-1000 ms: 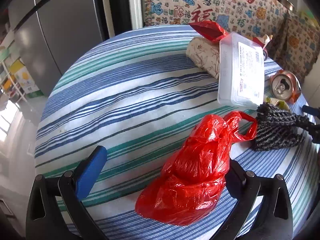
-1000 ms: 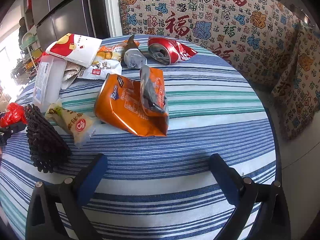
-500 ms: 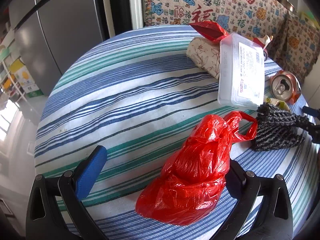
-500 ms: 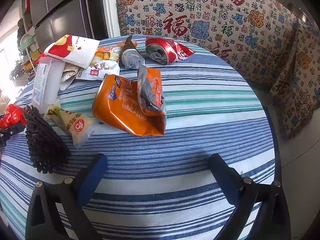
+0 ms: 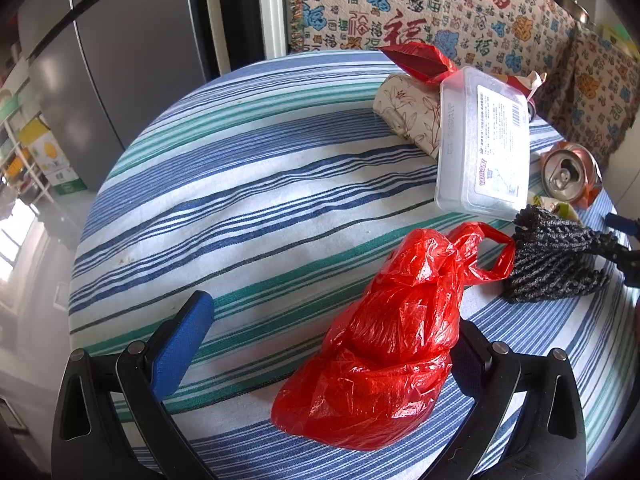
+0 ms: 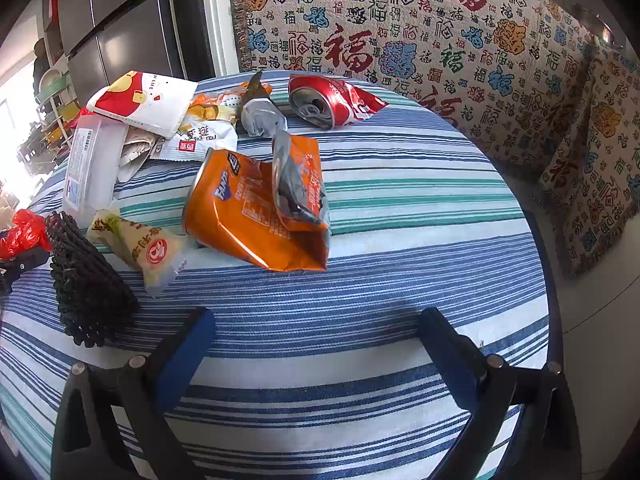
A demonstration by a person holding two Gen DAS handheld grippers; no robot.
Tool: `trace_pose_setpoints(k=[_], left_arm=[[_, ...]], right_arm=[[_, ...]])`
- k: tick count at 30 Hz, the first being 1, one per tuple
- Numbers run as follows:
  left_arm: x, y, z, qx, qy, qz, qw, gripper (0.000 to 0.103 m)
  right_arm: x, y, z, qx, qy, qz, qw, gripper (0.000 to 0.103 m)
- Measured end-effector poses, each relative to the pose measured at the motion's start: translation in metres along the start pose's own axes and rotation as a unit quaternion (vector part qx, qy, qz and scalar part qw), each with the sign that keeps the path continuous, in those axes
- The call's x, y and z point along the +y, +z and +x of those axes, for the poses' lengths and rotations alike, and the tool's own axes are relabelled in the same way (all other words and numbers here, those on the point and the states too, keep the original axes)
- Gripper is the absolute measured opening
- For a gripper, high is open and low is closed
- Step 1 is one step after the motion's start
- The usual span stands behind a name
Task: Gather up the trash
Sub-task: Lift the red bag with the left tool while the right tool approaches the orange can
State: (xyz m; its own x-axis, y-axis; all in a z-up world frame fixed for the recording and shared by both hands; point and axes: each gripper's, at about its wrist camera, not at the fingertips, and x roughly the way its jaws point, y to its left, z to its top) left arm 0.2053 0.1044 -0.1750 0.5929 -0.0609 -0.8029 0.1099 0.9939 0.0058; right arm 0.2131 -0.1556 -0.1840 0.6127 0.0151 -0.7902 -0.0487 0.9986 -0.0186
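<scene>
A crumpled red plastic bag lies on the striped round table, between the fingers of my open left gripper, against the right finger. My right gripper is open and empty above bare cloth, short of an orange crushed can and wrapper. Around it lie a black foam net, a yellow-green wrapper, a clear plastic box, a red-and-white packet, a grey wrapper and a crushed red can.
The left wrist view also shows the plastic box, a floral paper roll, the black net and a can. A patterned sofa stands behind the table, a grey fridge to the left.
The right gripper has drifted slightly, so the trash sits a little lower and nearer in its view. The left gripper and red bag have not visibly moved.
</scene>
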Motion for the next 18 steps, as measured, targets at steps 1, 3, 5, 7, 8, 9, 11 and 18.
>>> trace_pose_setpoints(k=[1, 3, 5, 7, 8, 9, 11, 18], left_arm=[[0.0, 0.0004, 0.0001, 0.0, 0.0, 0.0, 1.0, 0.103], [-0.0001, 0.0002, 0.0002, 0.0, 0.0, 0.0, 1.0, 0.103], [0.0, 0.0005, 0.0001, 0.0, 0.0, 0.0, 1.0, 0.103], [0.0007, 0.0005, -0.0001, 0.0, 0.0, 0.0, 1.0, 0.103], [0.0009, 0.0004, -0.0004, 0.0, 0.0, 0.0, 1.0, 0.103], [0.0008, 0.0004, -0.0005, 0.0, 0.0, 0.0, 1.0, 0.103], [0.0011, 0.0006, -0.0006, 0.0, 0.0, 0.0, 1.0, 0.103], [0.0017, 0.0015, -0.0007, 0.0, 0.0, -0.001, 1.0, 0.103]], right_arm=[[-0.0002, 0.0003, 0.0, 0.0, 0.0, 0.0, 1.0, 0.103], [0.0, 0.0, 0.0, 0.0, 0.0, 0.0, 1.0, 0.103], [0.0001, 0.0, 0.0, 0.0, 0.0, 0.0, 1.0, 0.103], [-0.0004, 0.0003, -0.0001, 0.0, 0.0, 0.0, 1.0, 0.103], [-0.0002, 0.0004, 0.0, 0.0, 0.0, 0.0, 1.0, 0.103], [-0.0005, -0.0003, -0.0002, 0.0, 0.0, 0.0, 1.0, 0.103], [-0.0009, 0.0, -0.0001, 0.0, 0.0, 0.0, 1.0, 0.103], [-0.0008, -0.0002, -0.0002, 0.0, 0.0, 0.0, 1.0, 0.103]])
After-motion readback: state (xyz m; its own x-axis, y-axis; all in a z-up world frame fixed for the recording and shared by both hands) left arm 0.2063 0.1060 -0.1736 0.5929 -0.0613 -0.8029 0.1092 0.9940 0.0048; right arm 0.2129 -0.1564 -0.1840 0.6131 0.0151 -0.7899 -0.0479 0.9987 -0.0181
